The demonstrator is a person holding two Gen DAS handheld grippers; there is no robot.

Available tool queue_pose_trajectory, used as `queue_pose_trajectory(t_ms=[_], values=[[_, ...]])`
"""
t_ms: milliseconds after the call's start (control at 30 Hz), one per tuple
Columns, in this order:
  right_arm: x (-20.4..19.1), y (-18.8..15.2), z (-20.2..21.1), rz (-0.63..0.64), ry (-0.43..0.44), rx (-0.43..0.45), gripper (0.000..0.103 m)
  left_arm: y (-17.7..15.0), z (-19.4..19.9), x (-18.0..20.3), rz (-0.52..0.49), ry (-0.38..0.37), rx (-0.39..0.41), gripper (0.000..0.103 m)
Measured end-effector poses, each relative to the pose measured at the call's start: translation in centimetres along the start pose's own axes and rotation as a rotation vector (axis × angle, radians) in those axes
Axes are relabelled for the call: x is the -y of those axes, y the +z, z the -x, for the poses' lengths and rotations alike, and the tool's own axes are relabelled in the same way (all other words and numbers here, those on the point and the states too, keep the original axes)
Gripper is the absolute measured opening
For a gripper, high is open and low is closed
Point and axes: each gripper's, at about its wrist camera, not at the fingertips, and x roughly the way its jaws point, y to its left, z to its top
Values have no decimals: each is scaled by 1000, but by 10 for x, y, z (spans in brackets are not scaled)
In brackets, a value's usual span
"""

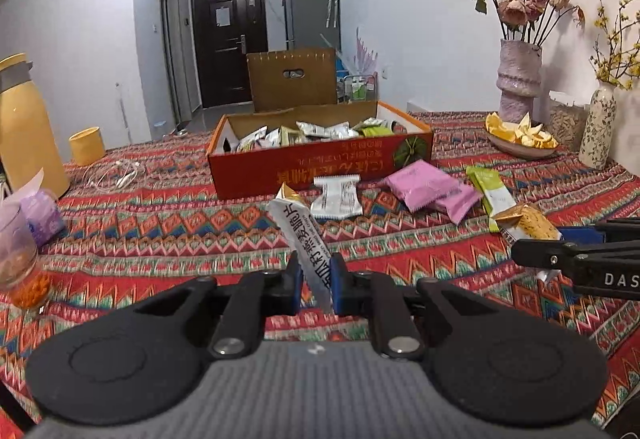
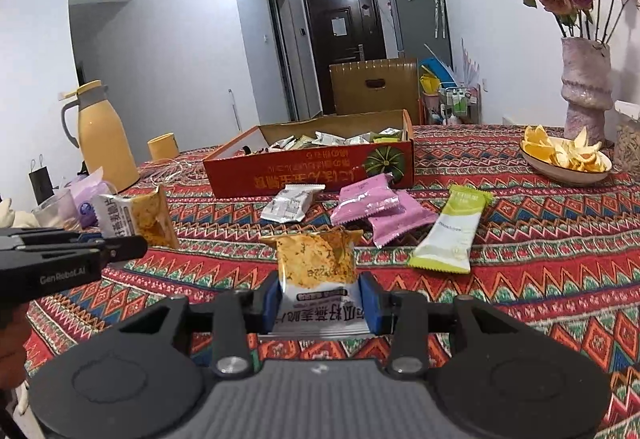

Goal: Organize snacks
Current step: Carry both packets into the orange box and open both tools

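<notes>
My left gripper [image 1: 316,267] is shut on a white oat-crisp packet [image 1: 298,229] with a gold top, held edge-on above the tablecloth. In the right wrist view the same packet [image 2: 138,219] sticks up from that gripper at the far left. My right gripper [image 2: 320,285] is shut on a second gold-and-white crisp packet [image 2: 316,259], held upright. Beyond both stands an open red snack box [image 1: 320,165] holding several small packets. In front of the box lie a white packet [image 1: 336,197], two pink packets [image 1: 430,185] and a green-and-white bar [image 1: 490,189].
A yellow thermos [image 1: 26,127] and yellow cup [image 1: 86,145] stand at the left, with a white cable [image 1: 116,175], a tissue pack [image 1: 40,213] and a glass jar [image 1: 18,259]. A bowl of orange peel [image 1: 520,137] and two flower vases [image 1: 518,83] stand at the right.
</notes>
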Motion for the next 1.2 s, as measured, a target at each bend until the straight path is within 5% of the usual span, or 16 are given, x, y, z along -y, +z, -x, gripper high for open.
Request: queue_pose_trajectory(t_ms=[267,400,567,833,1100,1200], values=[[6,77,-17,147,41,121,40,77,-32,-15,-70,22,168,14],[23,131,-56,155,59,152,40,119,-75,-18,-53,-11,160,14],[51,171,-149,63,81,69,40,150,-141,-12,-31,-28,126,14],[74,168,-272,-72,-10,-66,44,150,-242,-5,22,-92,-1,14],[84,179,-251,14,-1,11,75,138,-264,-8,97,-217,-33,15],[97,183,-242,10,-53,27,78,134,-266,-6,98,-231,-28,41]])
